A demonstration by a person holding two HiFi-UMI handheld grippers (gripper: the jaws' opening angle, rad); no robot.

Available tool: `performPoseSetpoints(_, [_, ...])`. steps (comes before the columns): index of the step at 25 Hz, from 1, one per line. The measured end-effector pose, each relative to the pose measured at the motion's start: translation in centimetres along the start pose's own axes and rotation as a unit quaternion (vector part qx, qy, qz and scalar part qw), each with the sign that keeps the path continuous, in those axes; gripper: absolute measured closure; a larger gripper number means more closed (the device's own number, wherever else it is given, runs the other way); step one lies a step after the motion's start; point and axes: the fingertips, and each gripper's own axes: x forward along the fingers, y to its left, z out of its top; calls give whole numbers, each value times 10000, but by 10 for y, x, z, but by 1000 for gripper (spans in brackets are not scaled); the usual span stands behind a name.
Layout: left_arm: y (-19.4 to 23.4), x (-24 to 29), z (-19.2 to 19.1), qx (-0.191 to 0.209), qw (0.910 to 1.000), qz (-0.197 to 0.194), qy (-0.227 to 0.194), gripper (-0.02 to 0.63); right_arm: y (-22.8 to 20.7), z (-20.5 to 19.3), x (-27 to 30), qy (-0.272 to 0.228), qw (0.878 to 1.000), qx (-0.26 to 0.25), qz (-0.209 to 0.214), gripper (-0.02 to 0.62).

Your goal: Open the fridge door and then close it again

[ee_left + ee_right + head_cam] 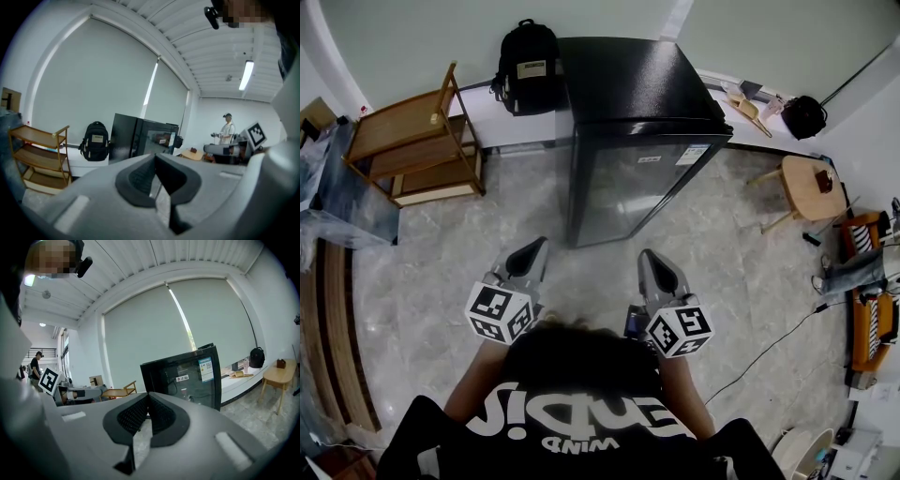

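The person (572, 403), in a black printed shirt, stands at the bottom edge of the head view with both arms held forward.

Left hand-held gripper (535, 247): jaws pressed together, nothing between the pads. It points forward just below level, over bare floor (441, 281).

Right hand-held gripper (648, 255): jaws likewise pressed together, nothing held. It sits level with the left one; the two are apart and roughly parallel.

Neither gripper touches anything. A strip of grey marbled floor lies between their tips and the fridge.

The fridge (628, 84) is a low black cabinet standing ahead of the person, slightly right of centre. Its glass door (633, 192) faces the grippers and sits flush against the cabinet, closed. Two labels show on the upper glass.

Left of the fridge, a wooden shelf unit (417, 141) stands on the floor. A black backpack (528, 67) rests on a low white ledge (502, 127) against the wall, just beside the fridge's rear left corner.

Right of the fridge, a small round wooden table (811, 186) stands on the floor, well apart from it. A small black bag (804, 115) lies on the ledge beyond.

In the left gripper view, a second person (228, 129) stands far off at the right.
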Motion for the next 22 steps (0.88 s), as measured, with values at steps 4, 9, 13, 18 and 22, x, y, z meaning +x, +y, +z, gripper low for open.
performPoseSetpoints(4, [-1,-5,-3,-21,10000,-12,31,606,4,0,-3,-18,10000,-17,35,598])
performPoseSetpoints(9, [-1,-9,-7,-58,10000,-16,60,605,7,0,-4,-30,10000,-71,40,598])
performPoseSetpoints(13, [-3,-11,-9,-64,9999,-51,103,606,6,1,-7,-55,10000,-75,20,598])
performPoseSetpoints(18, [-7,-12,-9,-81,9998,-78,136,606,5,3,-9,-72,10000,-61,12,598])
performPoseSetpoints(22, [-7,-12,-9,-49,9998,-108,163,604,2,6,-7,-106,9999,-65,12,598])
